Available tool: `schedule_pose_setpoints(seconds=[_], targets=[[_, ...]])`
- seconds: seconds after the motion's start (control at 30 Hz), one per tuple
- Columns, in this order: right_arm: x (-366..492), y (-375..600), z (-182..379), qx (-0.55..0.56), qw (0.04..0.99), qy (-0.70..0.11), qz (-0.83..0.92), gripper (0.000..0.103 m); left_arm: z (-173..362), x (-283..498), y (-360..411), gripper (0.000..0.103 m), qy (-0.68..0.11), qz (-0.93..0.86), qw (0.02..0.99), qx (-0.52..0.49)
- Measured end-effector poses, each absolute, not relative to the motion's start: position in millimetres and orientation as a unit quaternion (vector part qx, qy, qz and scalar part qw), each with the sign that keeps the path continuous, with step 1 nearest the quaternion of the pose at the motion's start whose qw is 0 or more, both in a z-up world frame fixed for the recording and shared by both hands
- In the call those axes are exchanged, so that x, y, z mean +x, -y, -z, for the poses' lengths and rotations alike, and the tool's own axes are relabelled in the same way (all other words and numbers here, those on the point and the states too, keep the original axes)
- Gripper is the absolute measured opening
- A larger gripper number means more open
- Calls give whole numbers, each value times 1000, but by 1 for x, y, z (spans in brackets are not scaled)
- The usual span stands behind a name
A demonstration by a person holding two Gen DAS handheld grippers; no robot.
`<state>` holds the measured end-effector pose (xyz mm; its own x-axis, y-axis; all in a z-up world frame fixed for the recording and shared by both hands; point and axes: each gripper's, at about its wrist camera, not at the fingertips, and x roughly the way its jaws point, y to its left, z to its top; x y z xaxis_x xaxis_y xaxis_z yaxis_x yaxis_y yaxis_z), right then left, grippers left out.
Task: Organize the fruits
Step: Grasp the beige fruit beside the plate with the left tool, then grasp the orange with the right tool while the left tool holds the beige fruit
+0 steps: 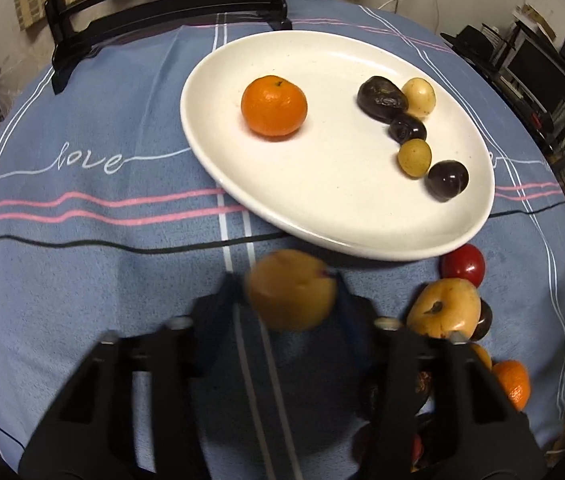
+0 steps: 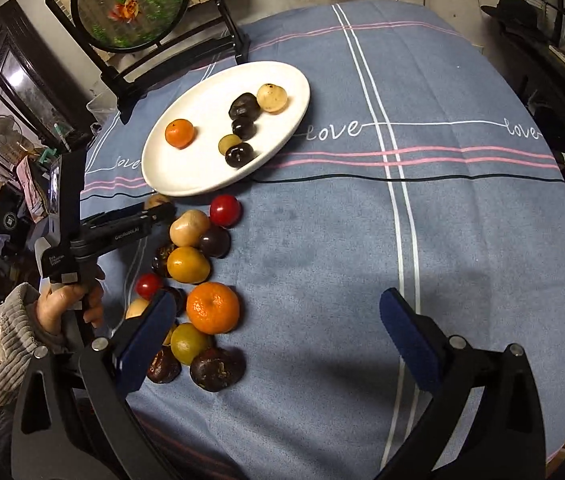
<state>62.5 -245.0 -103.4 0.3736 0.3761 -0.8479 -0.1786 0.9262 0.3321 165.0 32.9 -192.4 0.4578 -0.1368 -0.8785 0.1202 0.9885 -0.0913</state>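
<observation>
While the left tongs [image 1: 290, 300] clamp a yellow-orange fruit [image 1: 291, 295] just short of the white plate [image 1: 322, 216], the right tongs [image 2: 278, 344] gape apart beside the fruit pile [image 2: 194, 280] on the table [image 2: 362, 240].

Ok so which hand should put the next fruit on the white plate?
Left. The left gripper is already shut on a yellow-orange fruit just short of the white plate. The right gripper is open, holds nothing, and sits farther back beside the loose fruit pile.
</observation>
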Motion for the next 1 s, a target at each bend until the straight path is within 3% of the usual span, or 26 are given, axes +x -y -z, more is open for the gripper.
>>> schedule_pose_setpoints(seconds=[0.17,0.47,0.8,1.0], targets=[[64,238,104,81,819,-539,-180,102,192,156,-47,42,-520,78,850,-14],[80,213,114,81,801,-548,-227,102,190,72,-113,42,-534,20,844,-57],[67,170,143,-94,783,-554,-268,102,193,43,-112,43,-522,2,852,-31],[65,172,152,-101,787,-549,-262,102,193,42,-111,43,-516,3,856,-22]])
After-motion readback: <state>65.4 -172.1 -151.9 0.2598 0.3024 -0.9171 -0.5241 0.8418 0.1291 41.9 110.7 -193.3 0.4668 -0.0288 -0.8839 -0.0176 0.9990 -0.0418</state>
